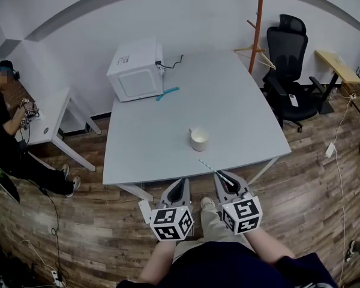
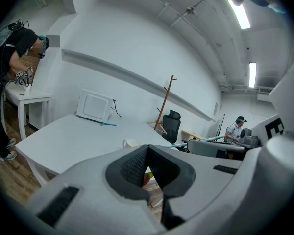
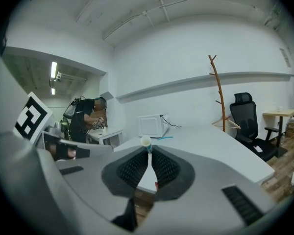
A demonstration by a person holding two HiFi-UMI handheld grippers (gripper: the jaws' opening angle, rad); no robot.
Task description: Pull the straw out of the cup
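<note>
**Straw is out of the cup, R gripper has it**

Both grippers sit side by side at the near edge of the table (image 1: 240, 107). They point ahead & a bit down. The R gripper (image 1: 224, 177) is clamped tight on the straw (image 1: 209, 165). The L gripper (image 1: 181, 183) is closed too, w/ nothing in it.

The straw is thin, w/ teal & white stripes. It sticks out of the R jaws toward the cup (image 1: 198, 138), low over the table. Its tip is near the cup but not touching. The cup is white & stands upright near the middle of the table.

Count: 2 grippers, 1 straw, 1 cup. Also 1 white microwave (image 1: 135, 71) at the far corner, 1 teal thing (image 1: 167, 93) just beside it, & 1 black chair (image 1: 291, 71).
</note>
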